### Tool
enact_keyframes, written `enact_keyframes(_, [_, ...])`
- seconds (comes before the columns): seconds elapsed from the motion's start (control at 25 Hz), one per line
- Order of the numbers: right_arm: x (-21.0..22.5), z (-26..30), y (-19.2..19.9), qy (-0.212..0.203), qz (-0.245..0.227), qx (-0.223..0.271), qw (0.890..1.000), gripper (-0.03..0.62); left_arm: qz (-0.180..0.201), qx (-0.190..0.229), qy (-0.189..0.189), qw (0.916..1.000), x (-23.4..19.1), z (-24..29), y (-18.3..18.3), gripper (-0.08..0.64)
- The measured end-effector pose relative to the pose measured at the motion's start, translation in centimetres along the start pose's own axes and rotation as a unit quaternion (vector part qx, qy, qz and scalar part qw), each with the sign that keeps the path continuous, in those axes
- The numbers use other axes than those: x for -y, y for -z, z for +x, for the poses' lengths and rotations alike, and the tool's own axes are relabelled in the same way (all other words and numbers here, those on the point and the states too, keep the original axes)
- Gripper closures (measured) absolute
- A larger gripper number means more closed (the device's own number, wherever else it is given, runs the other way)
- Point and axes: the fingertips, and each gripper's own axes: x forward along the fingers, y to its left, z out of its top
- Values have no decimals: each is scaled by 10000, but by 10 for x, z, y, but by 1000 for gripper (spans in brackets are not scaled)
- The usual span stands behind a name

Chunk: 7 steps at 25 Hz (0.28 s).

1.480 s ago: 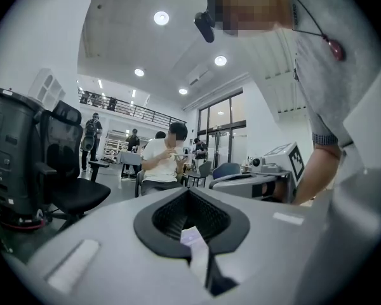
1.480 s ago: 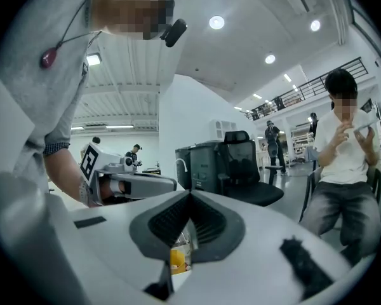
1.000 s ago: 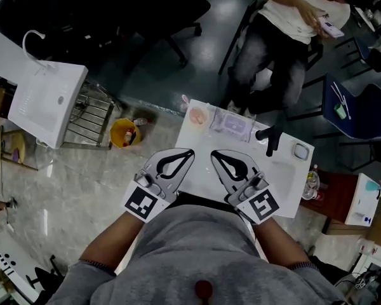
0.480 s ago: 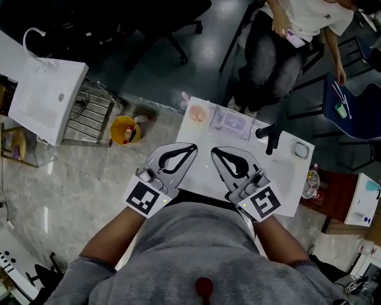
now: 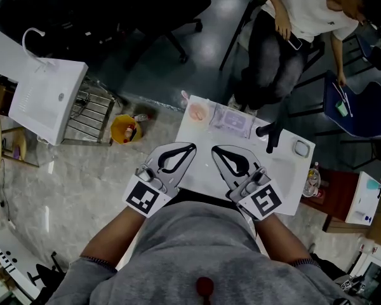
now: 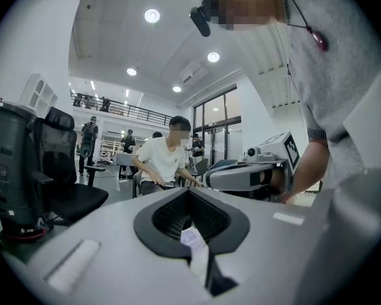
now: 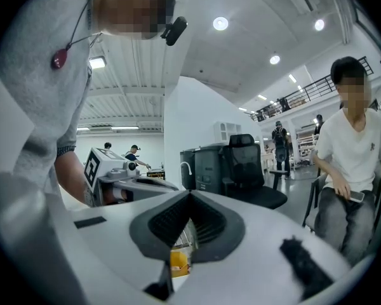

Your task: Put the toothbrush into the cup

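A pink cup (image 5: 198,113) stands at the far left corner of the white sink top (image 5: 286,183). A small pink tip (image 5: 185,98) shows just beyond the cup; I cannot tell whether it is the toothbrush. My left gripper (image 5: 190,148) (image 6: 189,190) and right gripper (image 5: 214,150) (image 7: 189,194) hover side by side over the near edge, well short of the cup. Both are shut with nothing between their jaws. Each gripper view looks out across the room, with the other gripper beside it, and shows neither cup nor toothbrush.
A translucent purple tray (image 5: 230,122) lies right of the cup, then a black faucet (image 5: 271,135) and a small square dish (image 5: 300,150). On the floor at left sit a yellow bucket (image 5: 126,132) and a white cabinet (image 5: 47,100). A seated person (image 5: 292,24) is beyond the table.
Both grippers have stayed nearly still, the left one edging slightly right. The seated person beyond the table has shifted and lowered an arm.
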Motion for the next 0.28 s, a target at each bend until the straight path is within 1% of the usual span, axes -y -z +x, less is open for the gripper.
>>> enact_keyframes(0.28, [1, 0, 1, -7, 39, -11, 10000, 578, -83, 4, -19, 10000, 2, 2, 1, 552])
